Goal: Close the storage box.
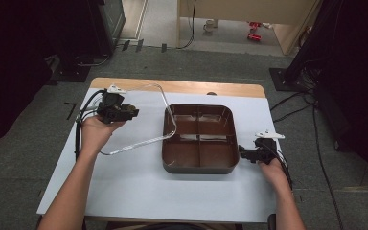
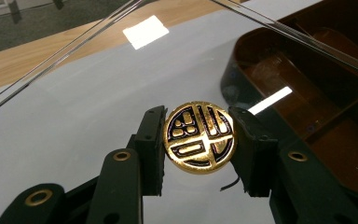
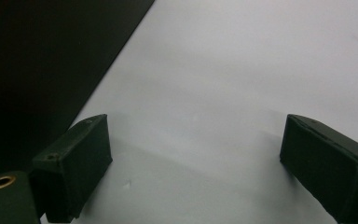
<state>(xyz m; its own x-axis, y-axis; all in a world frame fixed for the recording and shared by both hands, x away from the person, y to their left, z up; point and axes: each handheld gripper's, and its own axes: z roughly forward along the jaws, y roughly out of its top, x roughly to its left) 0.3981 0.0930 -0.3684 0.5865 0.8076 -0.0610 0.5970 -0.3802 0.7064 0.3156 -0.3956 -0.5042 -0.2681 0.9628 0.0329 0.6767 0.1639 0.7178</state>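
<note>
A clear lid [image 1: 171, 120] is tilted over the table, its right edge over the left rim of a brown four-compartment tray [image 1: 199, 168]. In the left gripper view, my left gripper [image 2: 198, 114] is shut on the lid's round gold knob [image 2: 200, 140], which has a black pattern. Through the clear lid [image 2: 98, 93] I see the white table and the tray [image 2: 307, 84]. From above, the left gripper [image 1: 133, 112] is held up left of the tray. My right gripper [image 1: 242, 152] sits open by the tray's right wall [image 3: 37, 56], jaws [image 3: 196, 140] empty over the table.
The table is covered by a white sheet [image 1: 172, 196], with a bare wooden strip [image 1: 172, 87] along its far edge. Dark equipment stands on the floor at the left [image 1: 100, 28], and a black stand with cables [image 1: 306, 72] is at the right.
</note>
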